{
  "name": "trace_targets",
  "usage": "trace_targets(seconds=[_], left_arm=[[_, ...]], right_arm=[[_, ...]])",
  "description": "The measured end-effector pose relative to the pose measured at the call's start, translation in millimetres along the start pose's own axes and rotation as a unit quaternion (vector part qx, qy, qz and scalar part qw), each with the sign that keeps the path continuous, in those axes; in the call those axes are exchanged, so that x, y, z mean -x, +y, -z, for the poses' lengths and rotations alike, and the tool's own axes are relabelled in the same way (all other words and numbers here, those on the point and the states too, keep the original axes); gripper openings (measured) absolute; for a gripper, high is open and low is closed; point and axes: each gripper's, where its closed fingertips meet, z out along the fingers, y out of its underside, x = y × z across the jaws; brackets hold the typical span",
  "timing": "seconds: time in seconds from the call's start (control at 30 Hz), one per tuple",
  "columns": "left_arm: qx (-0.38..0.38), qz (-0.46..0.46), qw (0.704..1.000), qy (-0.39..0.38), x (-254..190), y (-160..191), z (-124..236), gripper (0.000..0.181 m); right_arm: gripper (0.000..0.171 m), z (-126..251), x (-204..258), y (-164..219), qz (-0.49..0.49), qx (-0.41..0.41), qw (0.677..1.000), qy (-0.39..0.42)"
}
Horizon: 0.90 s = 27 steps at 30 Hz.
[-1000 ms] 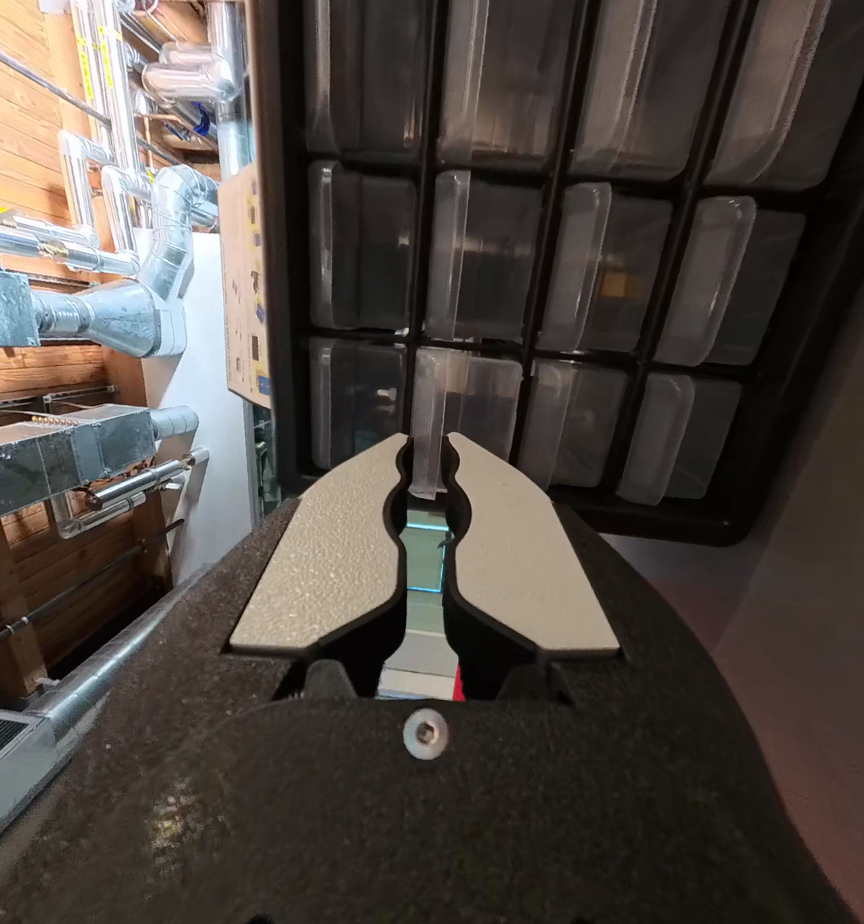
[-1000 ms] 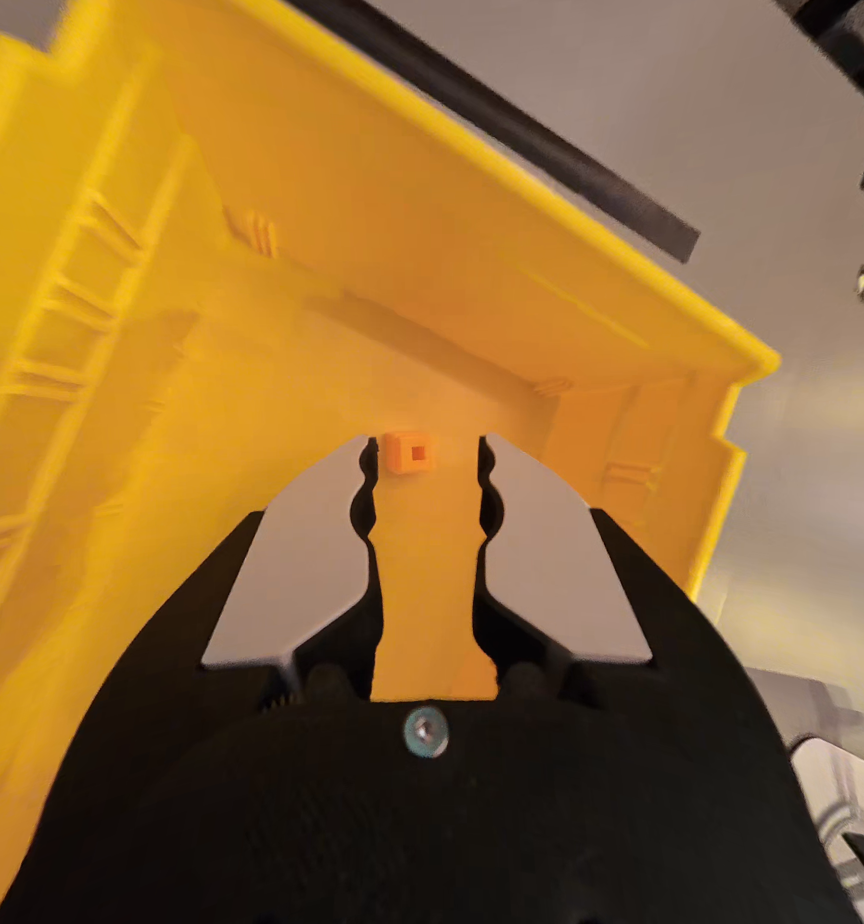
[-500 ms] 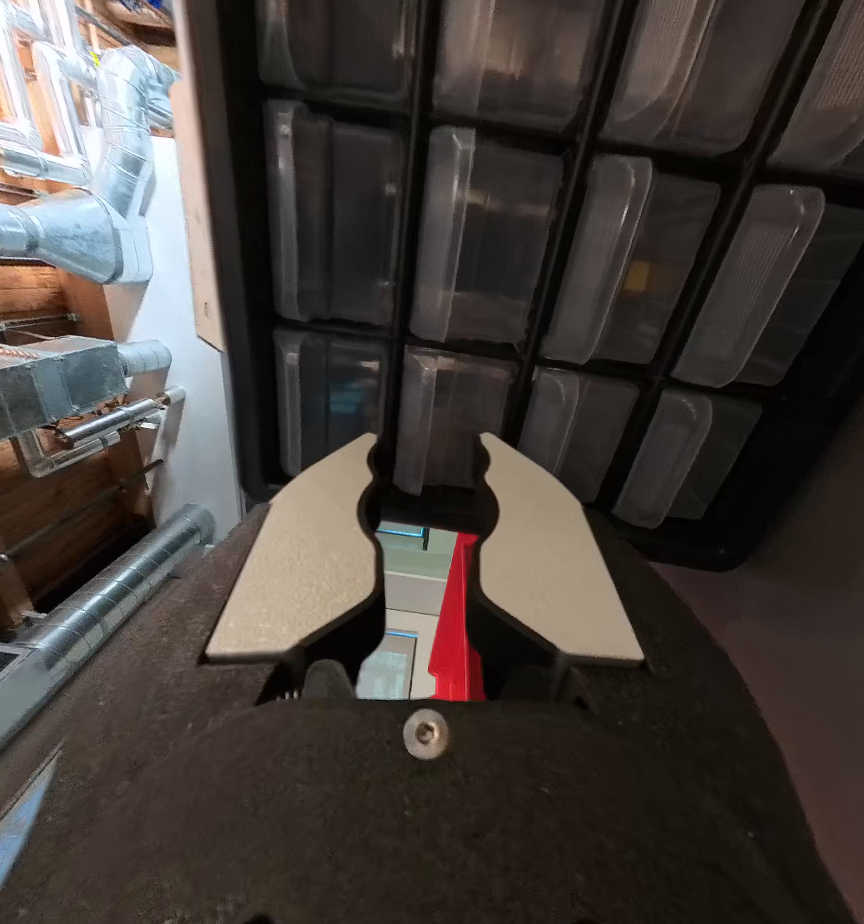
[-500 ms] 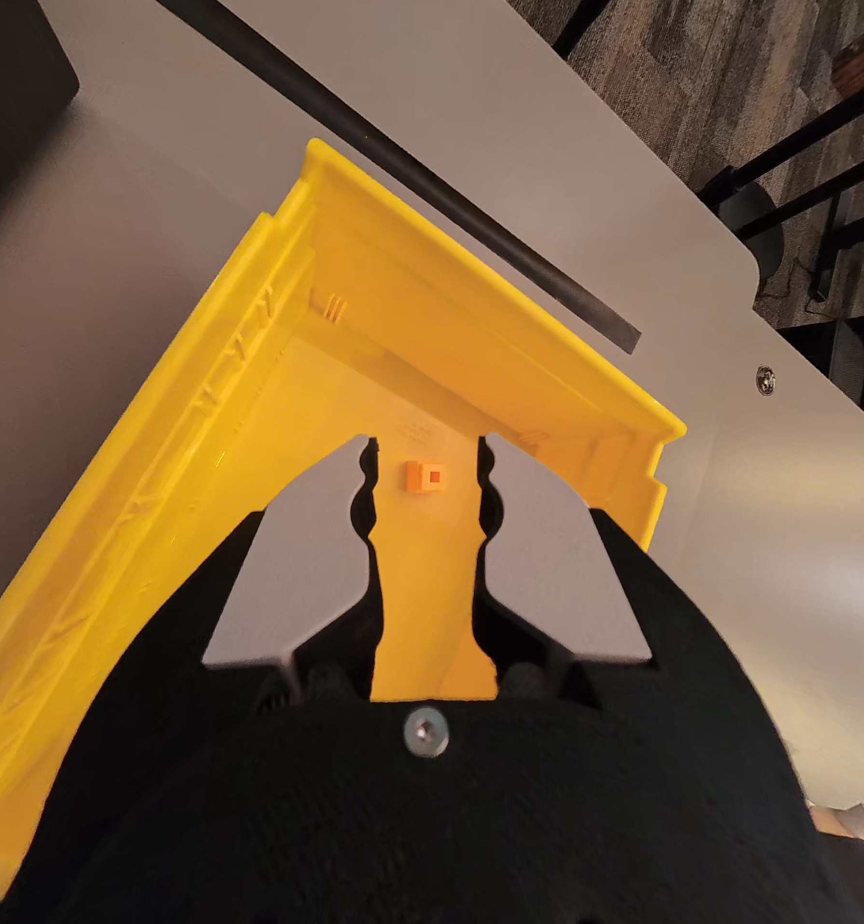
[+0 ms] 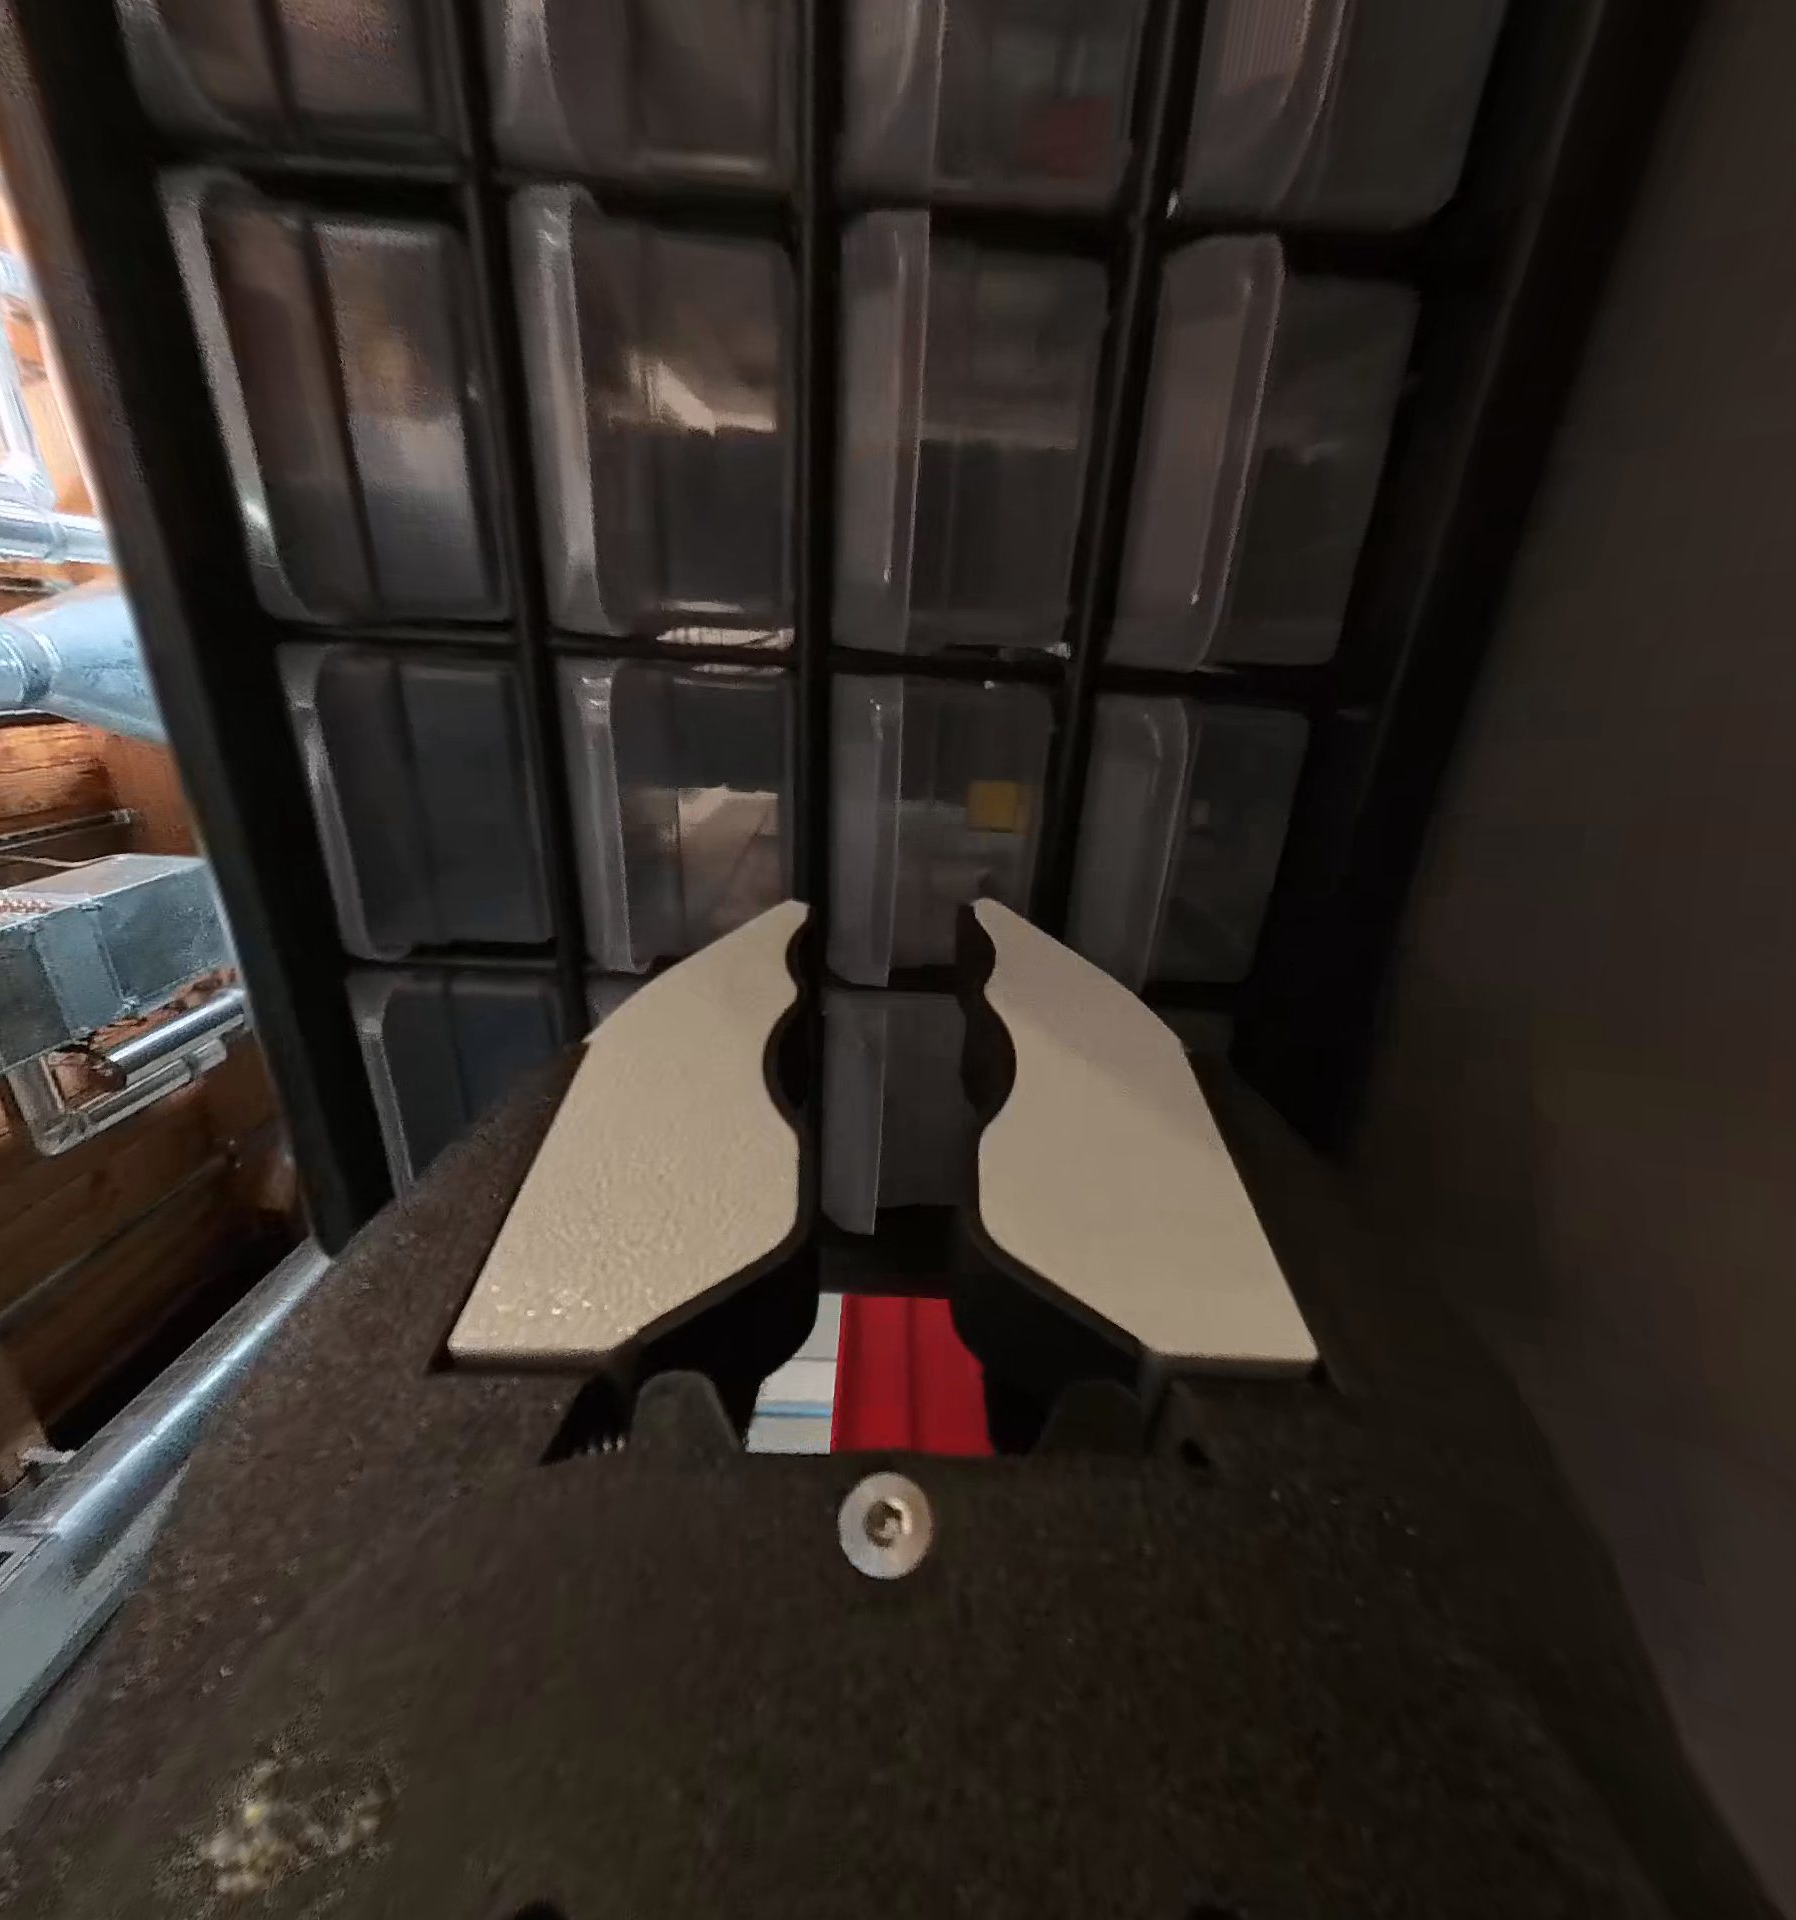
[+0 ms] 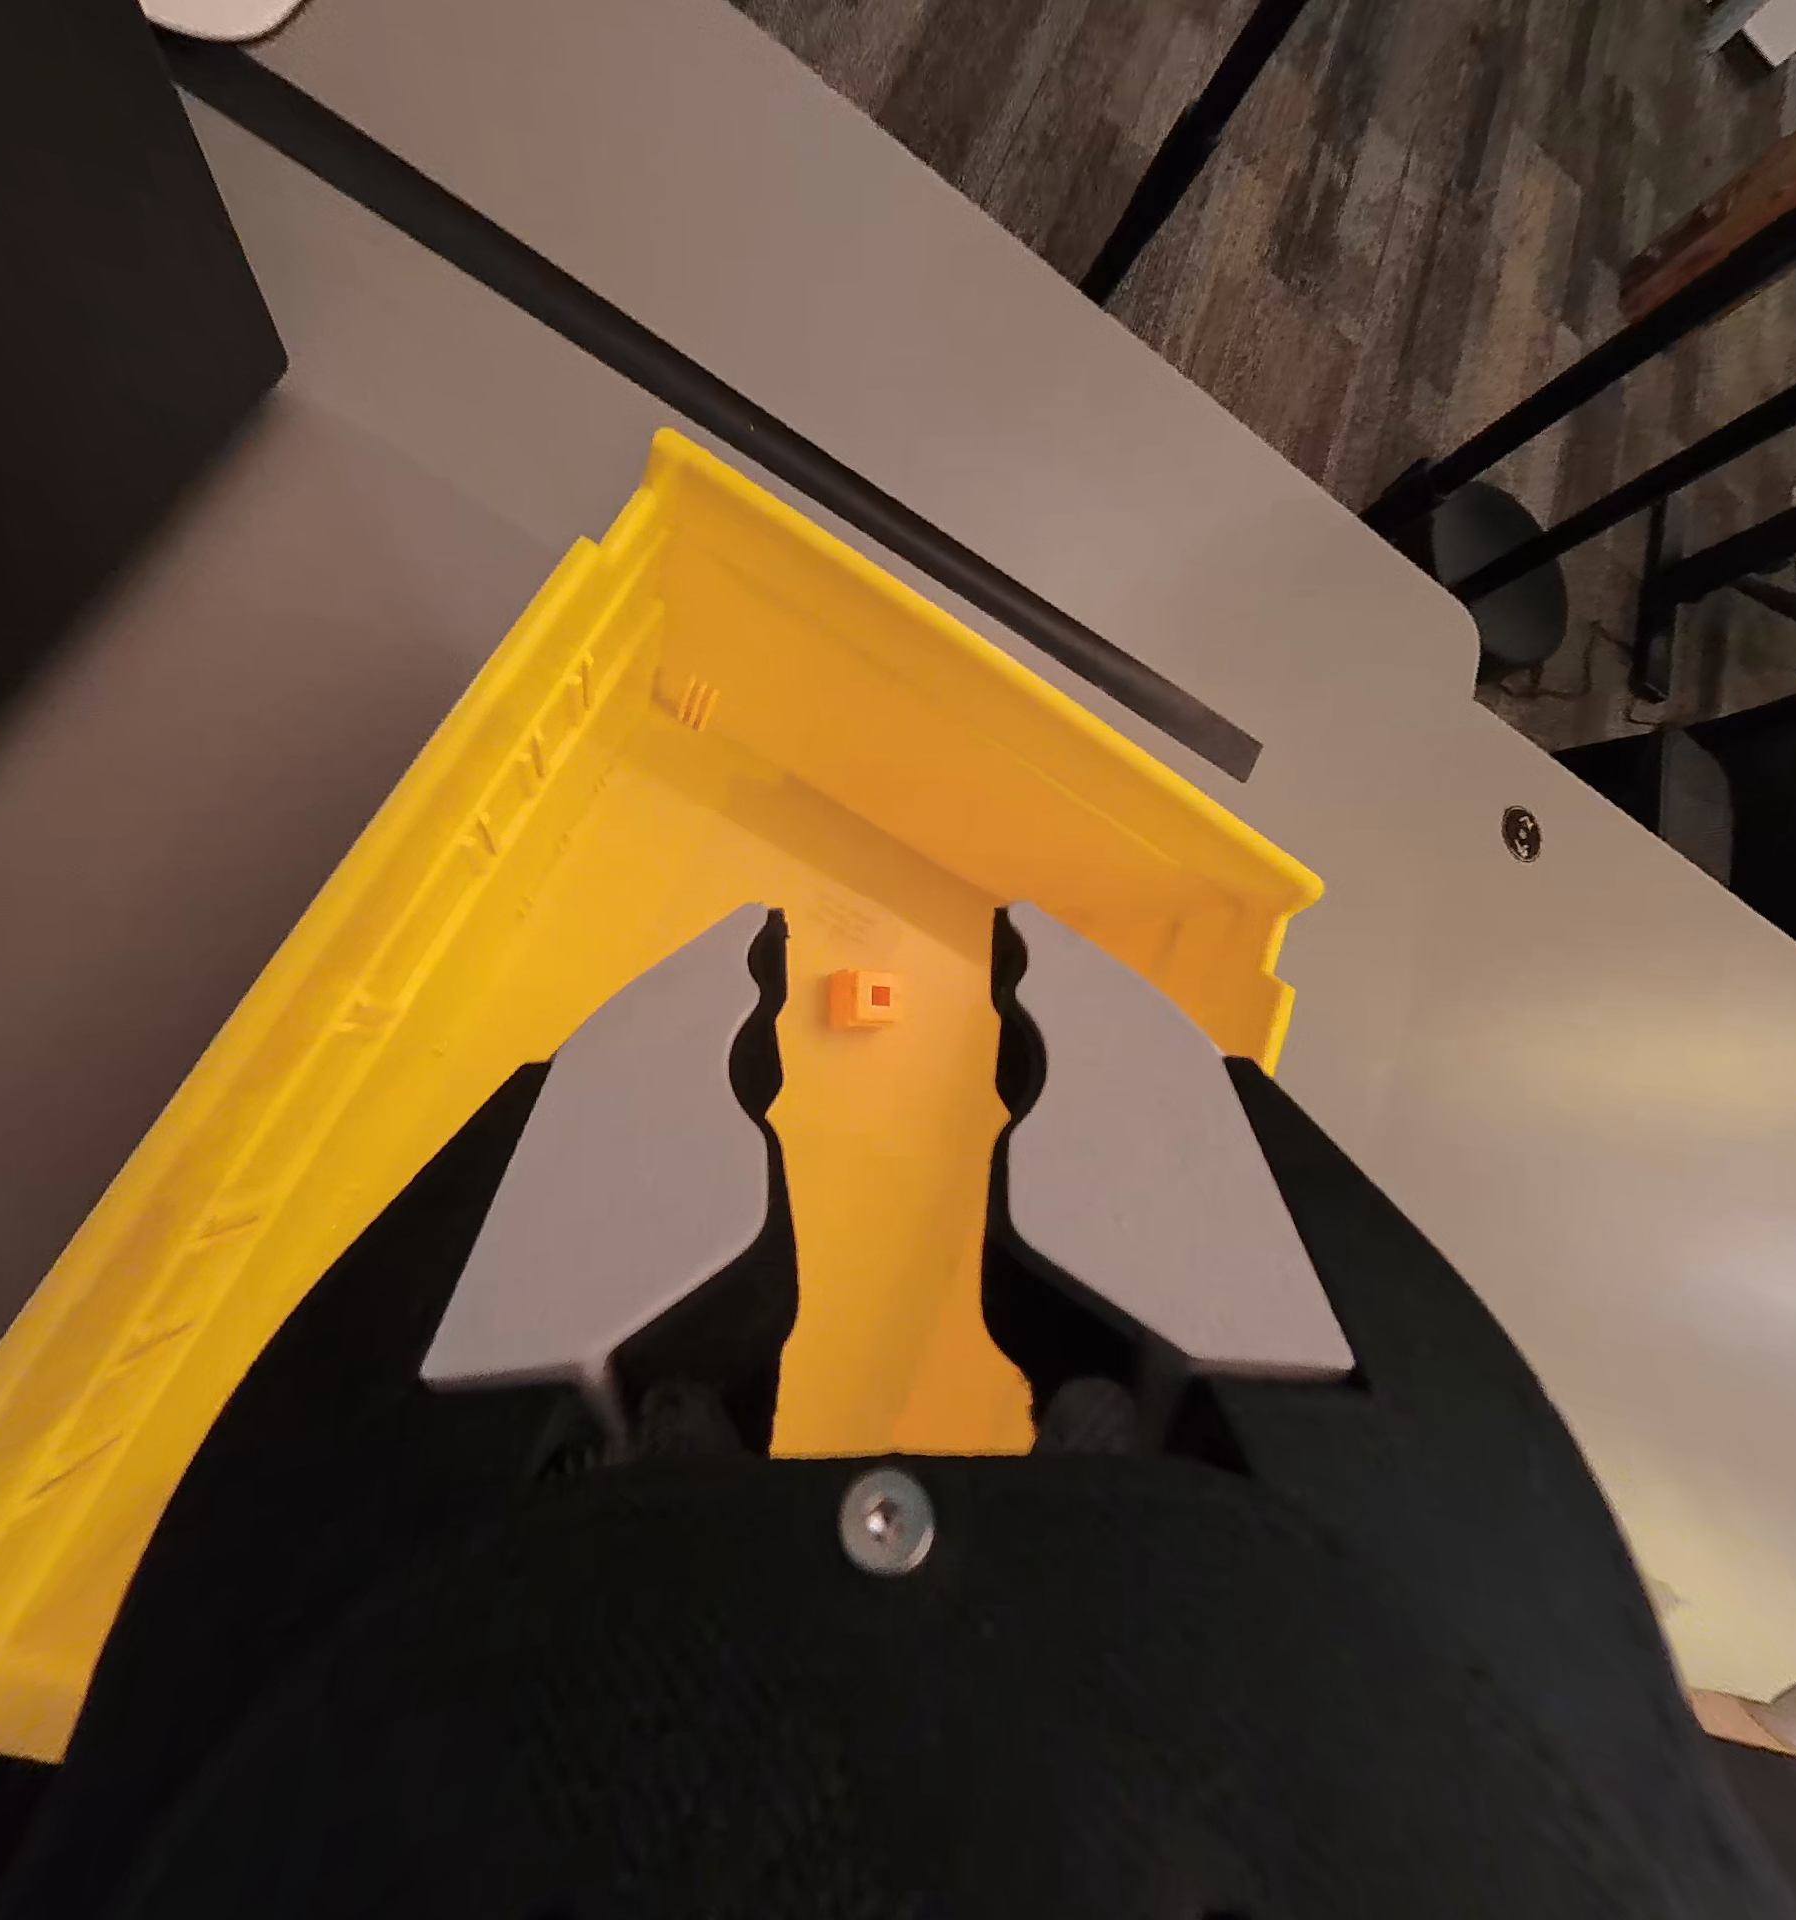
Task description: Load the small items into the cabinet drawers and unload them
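Both grippers [image 5: 891, 914] [image 6: 881, 914] now farther back, jaws apart; drawer [image 5: 935, 821] contents blurred.

The cabinet [image 5: 816, 436] frame looks like matt black plastic, its drawers [image 5: 665, 405] clear, glossy plastic. The yellow bin [image 6: 582, 862] is smooth moulded plastic, as is the small orange block [image 6: 861, 1000]. The table [image 6: 977, 312] is smooth, matt grey; silvery ducts [image 5: 42, 644] look like metal
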Motion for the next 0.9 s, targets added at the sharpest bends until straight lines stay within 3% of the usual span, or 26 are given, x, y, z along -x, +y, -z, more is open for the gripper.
trace_targets(seconds=[0.2,0.33,0.6,0.7,0.9], left_arm=[[-0.017,-0.021,0.999,-0.032,5.2,-0.4,-5.5,0.010],[-0.017,-0.007,1.000,-0.021,5.7,0.2,-2.8,0.010],[-0.032,-0.029,0.999,-0.014,6.2,-2.2,39.0,0.010],[-0.034,-0.023,0.999,-0.003,5.4,-4.6,54.9,0.010],[-0.037,-0.019,0.999,0.001,5.3,-5.2,74.6,0.010]], right_arm=[[0.038,7.3,-5.3,-0.4,-0.009,-0.013,1.000,0.002],[0.035,21.2,-5.9,-9.8,-0.007,-0.033,0.999,0.015],[0.028,85.9,15.2,-55.0,0.024,-0.112,0.992,0.057],[0.026,111.5,63.9,-84.8,0.063,-0.169,0.984,-0.004],[0.023,120.2,231.3,-118.3,0.205,-0.206,0.929,-0.229]])
